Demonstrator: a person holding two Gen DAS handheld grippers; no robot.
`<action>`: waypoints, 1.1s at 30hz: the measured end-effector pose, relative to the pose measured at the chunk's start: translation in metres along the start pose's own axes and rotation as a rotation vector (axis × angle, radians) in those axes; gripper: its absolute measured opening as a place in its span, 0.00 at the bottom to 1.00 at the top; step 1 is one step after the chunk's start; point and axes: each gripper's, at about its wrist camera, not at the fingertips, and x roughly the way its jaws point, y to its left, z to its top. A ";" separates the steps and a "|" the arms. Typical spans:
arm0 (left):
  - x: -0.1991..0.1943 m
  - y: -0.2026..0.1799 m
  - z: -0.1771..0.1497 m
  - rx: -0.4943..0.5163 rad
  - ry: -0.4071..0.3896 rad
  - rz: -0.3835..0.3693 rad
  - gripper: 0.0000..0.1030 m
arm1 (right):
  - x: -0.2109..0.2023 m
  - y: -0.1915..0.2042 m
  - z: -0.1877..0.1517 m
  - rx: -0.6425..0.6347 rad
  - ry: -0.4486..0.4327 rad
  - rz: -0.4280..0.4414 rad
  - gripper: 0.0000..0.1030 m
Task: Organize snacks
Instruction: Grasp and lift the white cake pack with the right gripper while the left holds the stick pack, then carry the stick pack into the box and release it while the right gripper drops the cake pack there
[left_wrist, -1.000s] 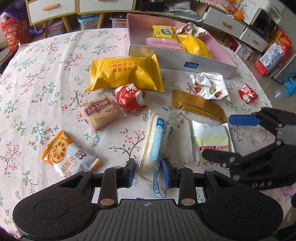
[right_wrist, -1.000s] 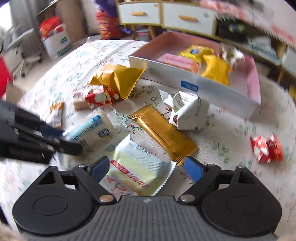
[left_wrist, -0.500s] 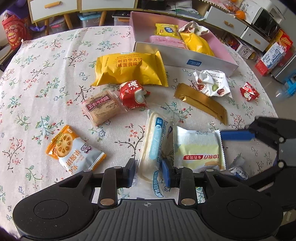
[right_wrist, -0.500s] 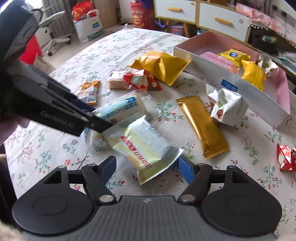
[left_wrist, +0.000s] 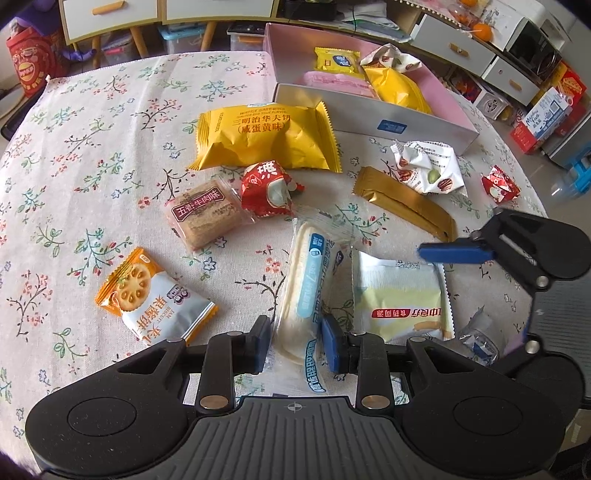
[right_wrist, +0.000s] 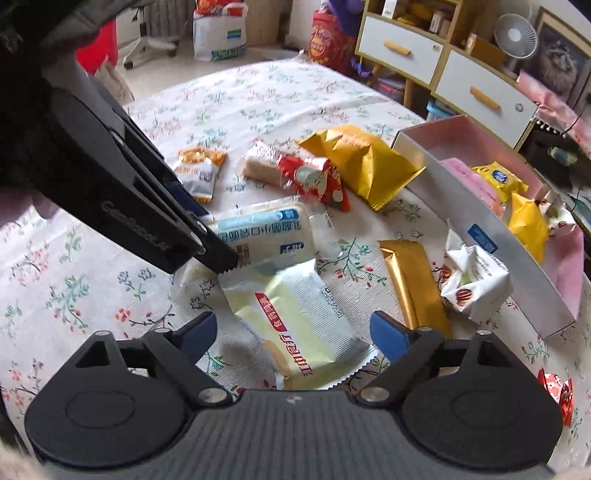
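My left gripper (left_wrist: 297, 345) is shut on the near end of a long white-and-blue bread packet (left_wrist: 306, 280), which lies on the flowered tablecloth (left_wrist: 110, 147). To its right lies a pale yellow-green packet with a red label (right_wrist: 295, 325). It sits between the blue pads of my right gripper (right_wrist: 293, 330), whose jaws are opening and stand clear of its sides. One blue finger (left_wrist: 454, 254) of the right gripper shows in the left wrist view. The pink box (left_wrist: 369, 107) at the back holds several snacks.
Loose on the cloth are a big yellow packet (left_wrist: 264, 136), a red candy (left_wrist: 267, 188), a brown biscuit pack (left_wrist: 203, 214), an orange cracker pack (left_wrist: 147, 306), a gold bar (left_wrist: 402, 203), a white nut packet (left_wrist: 428, 166) and a small red candy (left_wrist: 500, 184). Drawers stand behind.
My right gripper has rolled and shifted over the pale packet; its jaws narrowed, then widened again. The left gripper has kept still on the bread packet.
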 end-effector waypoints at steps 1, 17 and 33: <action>0.000 0.000 0.000 0.002 0.000 0.000 0.29 | 0.002 0.000 0.000 0.002 0.008 0.002 0.78; -0.015 -0.002 0.000 -0.007 -0.046 -0.022 0.17 | -0.010 -0.009 -0.002 0.073 -0.030 0.047 0.43; -0.026 -0.016 0.001 0.041 -0.097 -0.052 0.05 | -0.039 -0.041 -0.005 0.250 -0.122 -0.014 0.43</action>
